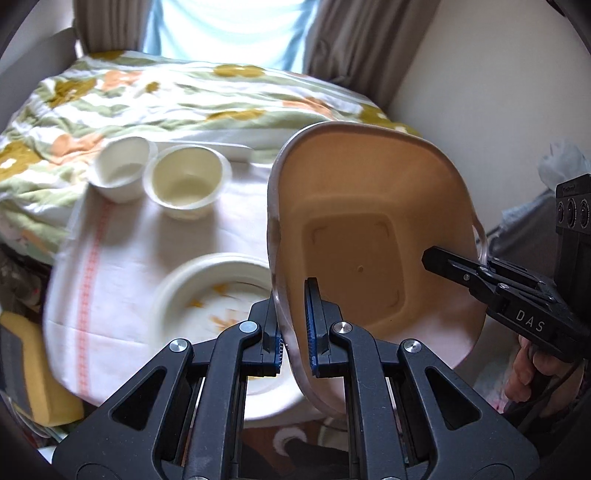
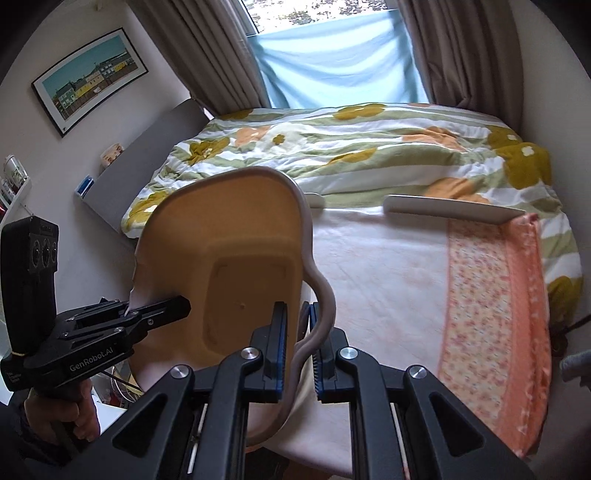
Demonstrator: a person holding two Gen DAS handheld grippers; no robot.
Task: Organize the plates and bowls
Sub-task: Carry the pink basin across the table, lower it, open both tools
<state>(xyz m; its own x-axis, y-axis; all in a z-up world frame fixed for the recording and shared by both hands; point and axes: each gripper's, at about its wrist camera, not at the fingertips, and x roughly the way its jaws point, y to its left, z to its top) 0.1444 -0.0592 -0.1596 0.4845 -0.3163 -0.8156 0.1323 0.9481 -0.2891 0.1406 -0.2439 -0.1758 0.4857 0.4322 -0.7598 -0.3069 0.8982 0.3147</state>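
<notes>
Count, this moment. Tan basin [image 1: 369, 206]: 1, right of centre. Small white cups [image 1: 122, 168]: 2, side by side, upper left. Patterned bowl [image 1: 207, 291]: 1, lower centre. White flat plates [image 2: 450, 210]: 1 whole, 1 edge only. Grippers: 2. Framed picture [image 2: 88, 79]: 1.

Daylight pours in through the window [image 1: 225, 33] at the far end and blows out to white glare between the curtains [image 2: 207, 51]. Fisheye bending curves the edges into dark corners. Motion blur smears the bowls [image 1: 184, 181] and cloth [image 1: 85, 280]; shadows stay soft.
</notes>
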